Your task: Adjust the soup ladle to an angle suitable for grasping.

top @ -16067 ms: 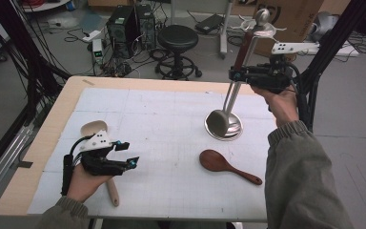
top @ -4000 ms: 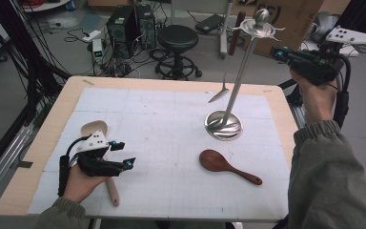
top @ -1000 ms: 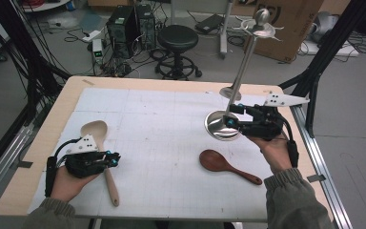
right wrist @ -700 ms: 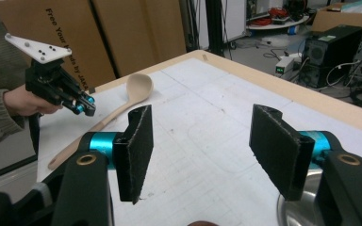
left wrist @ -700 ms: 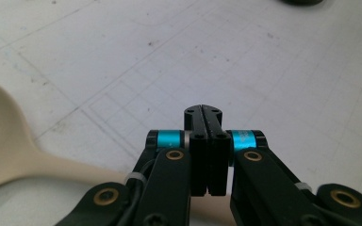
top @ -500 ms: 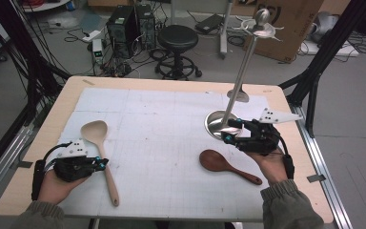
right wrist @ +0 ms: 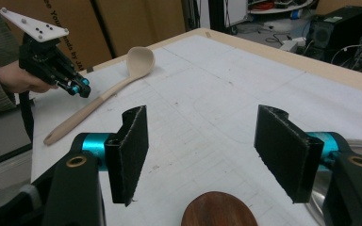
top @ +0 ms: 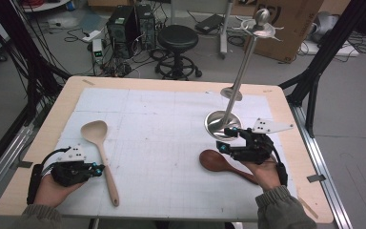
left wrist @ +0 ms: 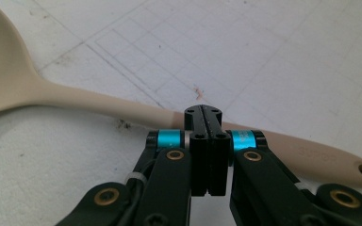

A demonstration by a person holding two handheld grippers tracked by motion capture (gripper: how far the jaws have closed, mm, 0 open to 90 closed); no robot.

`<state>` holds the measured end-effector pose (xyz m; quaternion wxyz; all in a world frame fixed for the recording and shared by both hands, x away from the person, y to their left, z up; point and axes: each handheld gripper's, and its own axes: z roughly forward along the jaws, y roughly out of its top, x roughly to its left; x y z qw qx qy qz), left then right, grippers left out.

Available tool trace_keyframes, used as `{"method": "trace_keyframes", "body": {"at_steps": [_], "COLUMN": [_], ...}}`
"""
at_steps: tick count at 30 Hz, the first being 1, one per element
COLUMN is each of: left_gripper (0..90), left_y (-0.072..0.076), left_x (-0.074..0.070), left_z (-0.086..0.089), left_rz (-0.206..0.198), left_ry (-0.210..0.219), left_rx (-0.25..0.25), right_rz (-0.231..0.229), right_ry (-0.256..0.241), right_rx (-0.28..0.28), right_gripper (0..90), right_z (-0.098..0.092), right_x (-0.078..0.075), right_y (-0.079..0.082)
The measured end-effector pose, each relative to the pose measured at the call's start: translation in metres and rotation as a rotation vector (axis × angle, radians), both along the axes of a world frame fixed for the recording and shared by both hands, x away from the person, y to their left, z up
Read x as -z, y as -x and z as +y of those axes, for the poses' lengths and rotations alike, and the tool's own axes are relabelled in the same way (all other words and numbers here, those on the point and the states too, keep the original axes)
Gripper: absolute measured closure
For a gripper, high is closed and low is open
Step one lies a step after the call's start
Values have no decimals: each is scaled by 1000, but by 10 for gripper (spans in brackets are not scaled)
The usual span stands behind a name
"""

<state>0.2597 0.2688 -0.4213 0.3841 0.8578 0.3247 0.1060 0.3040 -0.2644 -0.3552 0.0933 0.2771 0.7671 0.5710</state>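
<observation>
Two spoons lie on the bench [top: 286,102], one by each of your hands. Your right gripper [top: 229,140] sits just over the dark wooden spoon [top: 219,161]. Its jaws are wide apart and hold nothing. In the right gripper view the round bowl of the dark wooden spoon [right wrist: 219,214] shows low down, between the two black pads [right wrist: 133,150]. The pads do not touch it. The spoon's handle runs back under your right hand [top: 266,171], toward the near edge of the bench.

Just beside your right gripper stands a shiny metal stand [top: 240,71]. Its round base [top: 218,123] rests on the white mat [top: 162,124], and its pole leans a little.

Your left gripper [top: 98,168] is near the front left corner of the bench. Its jaws are pressed flat together, with nothing between them. In the left gripper view the pale spoon [left wrist: 99,101] lies right past the tips of the jaws. I cannot tell if the tips touch its handle. From the high view, the pale spoon [top: 101,152] has its bowl pointing away from you and its handle toward you. The two spoons are well apart.
</observation>
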Motion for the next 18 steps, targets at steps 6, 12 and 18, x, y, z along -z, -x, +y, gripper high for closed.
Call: {"method": "trace_keyframes", "body": {"at_steps": [6,12,18], "left_gripper": [897,897,897], "left_y": [-1,-1,-2], "left_x": [7,10,11], "left_z": [-2,-3,-3], "left_rz": [34,48,49], "left_ry": [-16,-25,-13], "left_rx": [14,23,23], "right_rz": [11,34,28], "right_ry": [3,34,72], "right_rx": [12,12,-1], "right_gripper": [337,334,329], "right_z": [2,5,11], "right_x": [13,23,25], "right_y": [3,4,6]}}
